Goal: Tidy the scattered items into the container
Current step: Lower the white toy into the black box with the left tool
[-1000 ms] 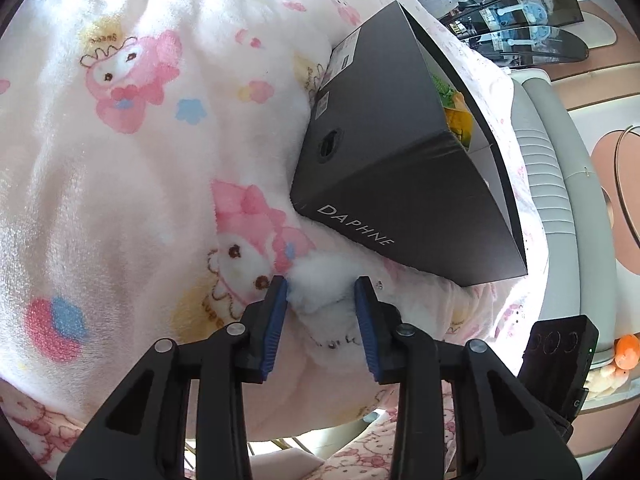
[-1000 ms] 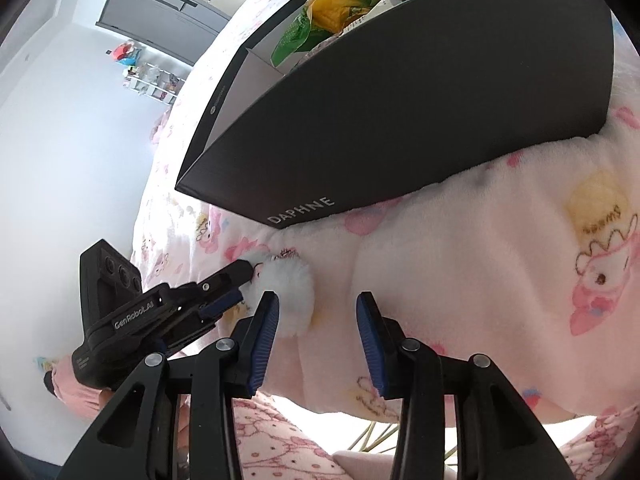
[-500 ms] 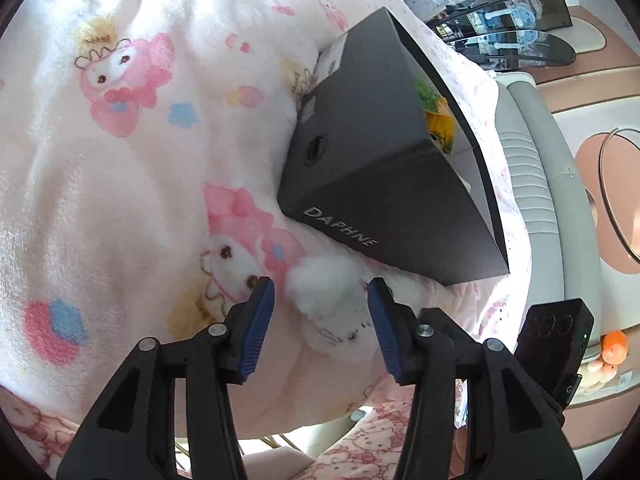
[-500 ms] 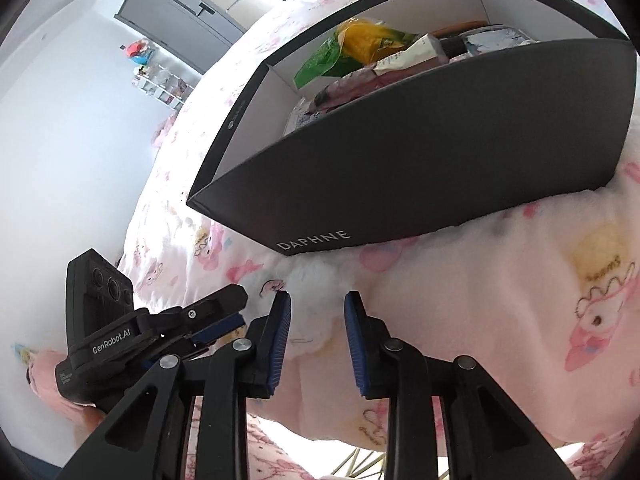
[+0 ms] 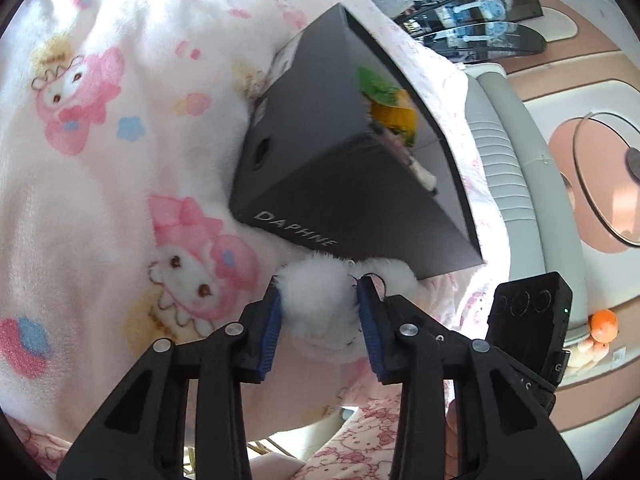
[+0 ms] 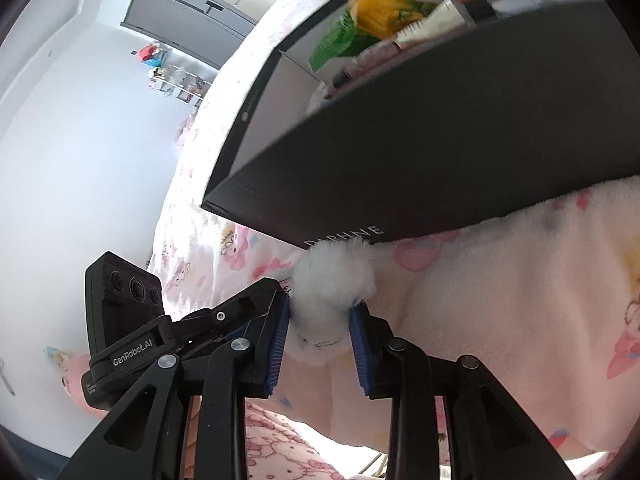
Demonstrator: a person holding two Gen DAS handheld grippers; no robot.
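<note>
Just below the lettered near wall of the black box (image 5: 352, 184), a white fluffy toy (image 5: 320, 300) lies on the pink cartoon-print blanket (image 5: 100, 184) of the bed, touching the box's lower edge. Both tongs are on it: the left tongs (image 5: 320, 320) are closing, their blue pads pressed into the fluff on either side; the right tongs (image 6: 320, 328), seen from the other wrist, are opening, though their pads still dent the toy's (image 6: 332, 280) sides. Inside the box (image 6: 460, 128) lie a green and orange packet (image 6: 372, 16), a tube and other small items, blurred. Beside the right tongs, away from the box, the left gripper's black camera block (image 6: 120, 300) shows
</note>
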